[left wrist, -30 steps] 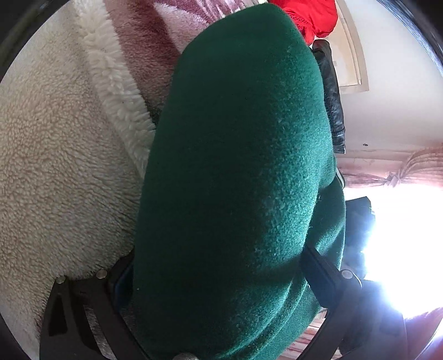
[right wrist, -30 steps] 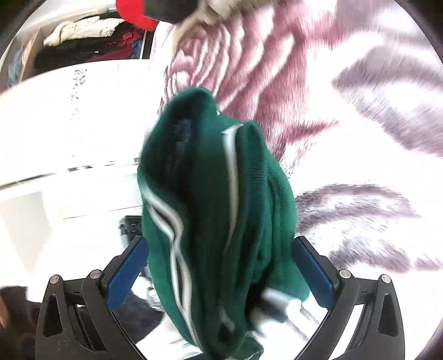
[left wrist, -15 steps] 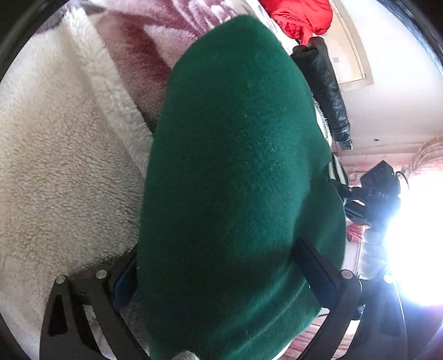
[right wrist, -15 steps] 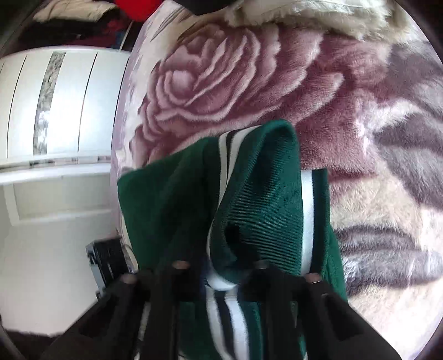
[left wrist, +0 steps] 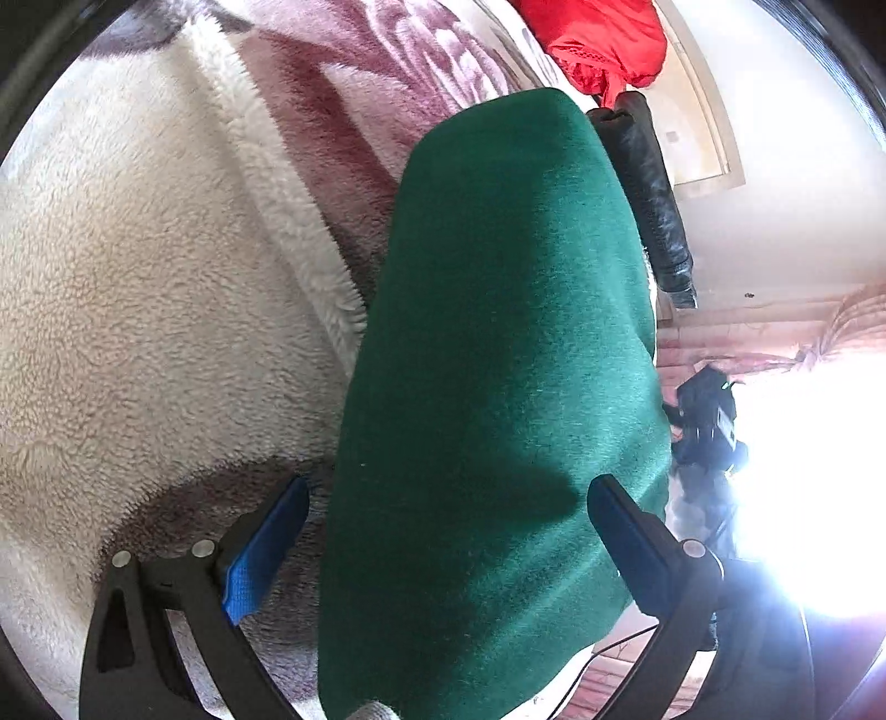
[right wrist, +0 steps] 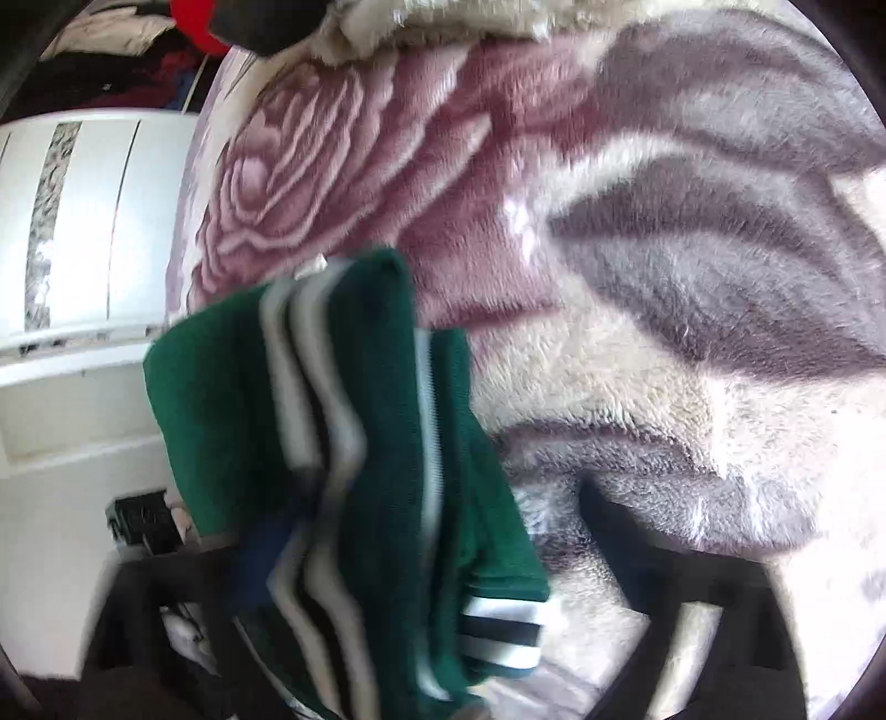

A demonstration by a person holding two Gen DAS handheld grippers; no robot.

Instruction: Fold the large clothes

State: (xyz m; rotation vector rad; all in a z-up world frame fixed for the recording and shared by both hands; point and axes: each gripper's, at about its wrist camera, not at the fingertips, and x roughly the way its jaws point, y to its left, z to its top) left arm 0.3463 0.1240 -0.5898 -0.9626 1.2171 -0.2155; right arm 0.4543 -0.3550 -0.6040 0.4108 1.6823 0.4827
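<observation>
The right gripper point(right wrist: 443, 554), reopened since clamping, and left gripper point(left wrist: 448, 531), both parted, are being draped by the soft, limp green striped jacket point(right wrist: 354, 443), best pinched at its ribbed hem.

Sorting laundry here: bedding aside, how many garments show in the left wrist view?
3: green garment between the left tongs, black leather jacket just behind it, red garment at the top edge. Others may be hidden.

Garment point(right wrist: 387, 443) over blanket point(right wrist: 692, 277)
</observation>
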